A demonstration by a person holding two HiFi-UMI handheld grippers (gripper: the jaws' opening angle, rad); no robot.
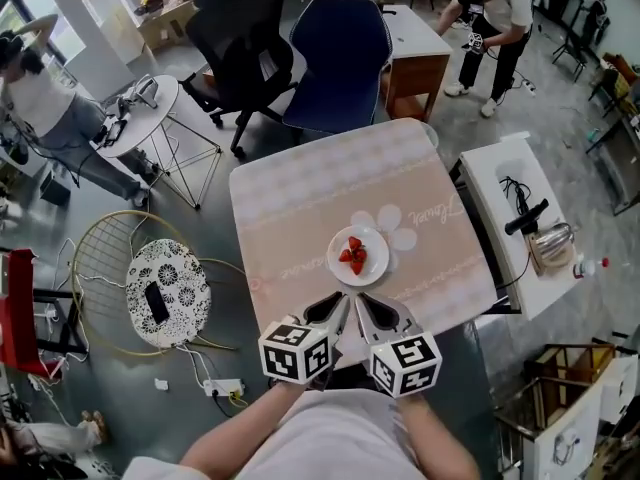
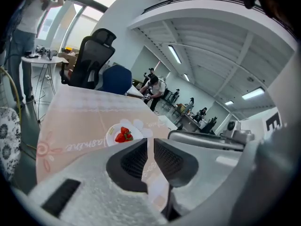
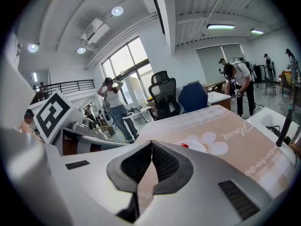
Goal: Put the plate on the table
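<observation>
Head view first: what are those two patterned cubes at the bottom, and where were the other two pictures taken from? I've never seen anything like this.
There is no robot here. A person holds a pair of tongs in each hand, and the cubes are parts of those tongs. The head view comes from a camera on the person's head, looking steeply down. The other two pictures come from small cameras riding on the left tongs and the right tongs, each looking along its own jaws. On the table, with its pale pink cloth, lies a white plate of strawberries. Nothing is held: the left jaws stand slightly apart, the right jaws are together, and both are short of the plate.
</observation>
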